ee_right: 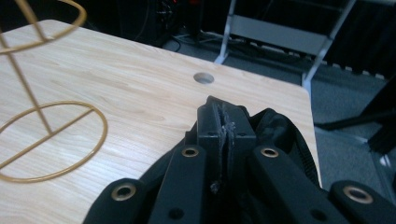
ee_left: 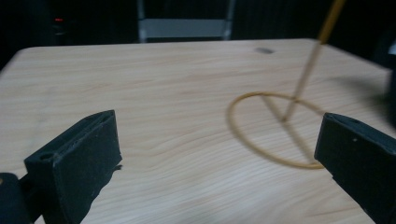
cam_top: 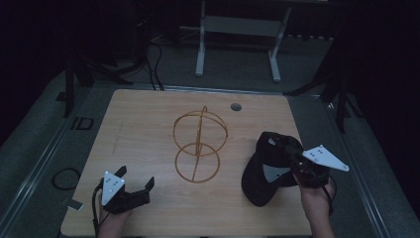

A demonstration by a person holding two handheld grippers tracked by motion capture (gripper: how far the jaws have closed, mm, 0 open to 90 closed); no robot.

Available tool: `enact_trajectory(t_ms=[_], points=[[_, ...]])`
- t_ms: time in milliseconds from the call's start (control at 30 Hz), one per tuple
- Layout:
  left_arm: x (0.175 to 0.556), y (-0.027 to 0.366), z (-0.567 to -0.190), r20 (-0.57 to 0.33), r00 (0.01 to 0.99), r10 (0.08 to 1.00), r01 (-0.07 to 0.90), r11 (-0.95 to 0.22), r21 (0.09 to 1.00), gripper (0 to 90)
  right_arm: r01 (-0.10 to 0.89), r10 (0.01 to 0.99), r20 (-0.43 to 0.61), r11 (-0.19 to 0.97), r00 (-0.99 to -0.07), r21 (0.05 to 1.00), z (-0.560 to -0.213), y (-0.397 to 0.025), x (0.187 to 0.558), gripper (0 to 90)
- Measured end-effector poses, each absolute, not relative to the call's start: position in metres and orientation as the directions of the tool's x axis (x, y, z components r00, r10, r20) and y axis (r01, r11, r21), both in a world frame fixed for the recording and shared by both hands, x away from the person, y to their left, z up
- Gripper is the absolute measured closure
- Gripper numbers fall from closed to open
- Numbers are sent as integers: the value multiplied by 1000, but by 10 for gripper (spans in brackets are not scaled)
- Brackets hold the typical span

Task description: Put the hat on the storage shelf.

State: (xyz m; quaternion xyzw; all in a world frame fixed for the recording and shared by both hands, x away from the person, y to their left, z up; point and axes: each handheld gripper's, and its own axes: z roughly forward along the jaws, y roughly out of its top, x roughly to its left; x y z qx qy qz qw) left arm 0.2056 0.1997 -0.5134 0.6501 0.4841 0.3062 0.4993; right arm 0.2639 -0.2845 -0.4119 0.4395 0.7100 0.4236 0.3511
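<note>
A gold wire stand (cam_top: 200,144) with a flat ring base, an upright rod and a tilted ring on top stands at the table's middle. Its base ring (ee_left: 229,116) lies just ahead and to the right of my left gripper (ee_left: 219,154), whose jaws stand wide apart with nothing between them. That left gripper (cam_top: 136,177) hovers near the front left corner. My right gripper (cam_top: 287,161) is shut on a black cap (cam_top: 260,173) at the front right. In the right gripper view the jaws (ee_right: 224,116) are pressed together on the cap's fabric (ee_right: 280,126), with the stand (ee_right: 32,100) to the left.
The wooden table (cam_top: 148,124) has a round cable hole (cam_top: 236,106) near its far edge. Beyond it on the floor stands a white metal frame (cam_top: 237,29). A black cable loop (cam_top: 66,177) lies on the floor at the left.
</note>
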Motion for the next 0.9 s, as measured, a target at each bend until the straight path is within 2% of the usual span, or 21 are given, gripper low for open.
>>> enact_trajectory(t_ms=[200, 333, 467, 533, 900], points=[[207, 169, -494, -58, 443, 895, 370, -123, 921, 7, 280, 894, -139, 277, -426, 919, -400, -284, 243, 872], [208, 149, -486, -41, 517, 855, 353, -169, 920, 7, 258, 877, -158, 299, -454, 919, -392, -284, 229, 872], [212, 132, -481, -66, 556, 829, 364, -171, 916, 7, 227, 858, -155, 298, -490, 927, -383, -285, 212, 872], [213, 126, -480, -89, 572, 816, 366, -156, 917, 60, 210, 850, -151, 291, -505, 933, -378, -285, 204, 872], [221, 95, -472, -71, 645, 761, 352, -213, 912, 136, 163, 798, -174, 321, -577, 933, -370, -276, 164, 872]])
